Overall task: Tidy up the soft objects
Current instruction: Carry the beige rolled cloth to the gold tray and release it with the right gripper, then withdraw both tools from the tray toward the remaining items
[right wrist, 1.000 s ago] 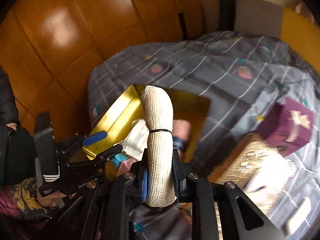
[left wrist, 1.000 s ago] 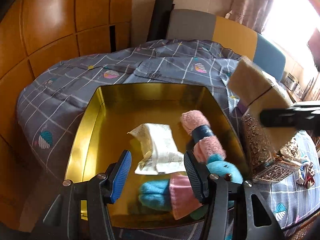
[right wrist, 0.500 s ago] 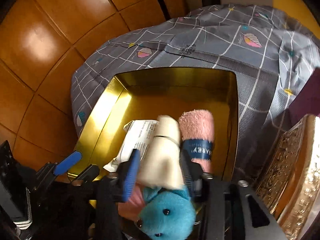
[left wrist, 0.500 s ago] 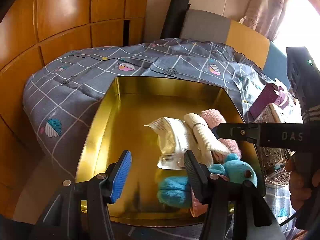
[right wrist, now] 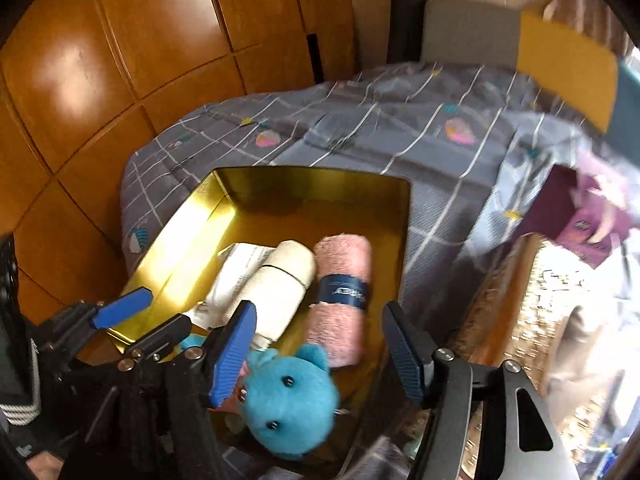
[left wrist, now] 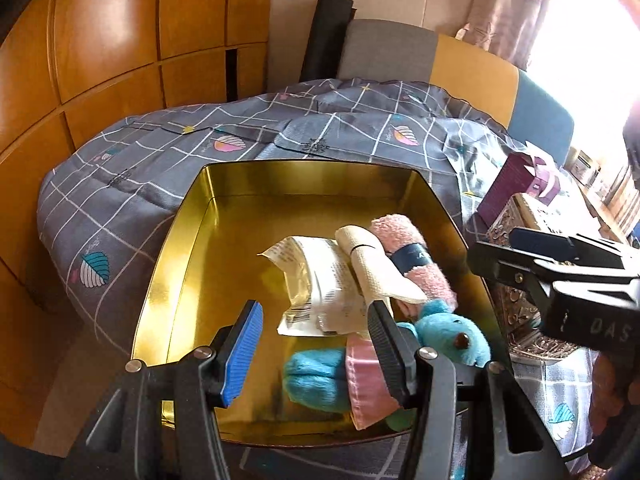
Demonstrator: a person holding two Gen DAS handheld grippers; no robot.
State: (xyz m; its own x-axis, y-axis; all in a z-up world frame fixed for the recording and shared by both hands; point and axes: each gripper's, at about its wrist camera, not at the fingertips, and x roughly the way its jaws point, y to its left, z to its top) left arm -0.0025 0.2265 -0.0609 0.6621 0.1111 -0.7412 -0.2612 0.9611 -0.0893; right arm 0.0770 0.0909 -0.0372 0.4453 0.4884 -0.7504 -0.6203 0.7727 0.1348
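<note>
A gold tin sits on the grey quilt. Inside it lie a cream rolled cloth, a pink rolled towel with a blue band, a white packet and a blue plush toy. My left gripper is open and empty over the tin's near edge. My right gripper is open and empty above the cream roll and towel; it shows at the right in the left wrist view.
A purple box and an ornate gold lid lie on the quilt right of the tin. Wooden panels stand to the left, a headboard behind.
My right gripper lowered the cream roll into the tin beside the pink towel, opened and let it go, then drew back. The left gripper stayed open.
</note>
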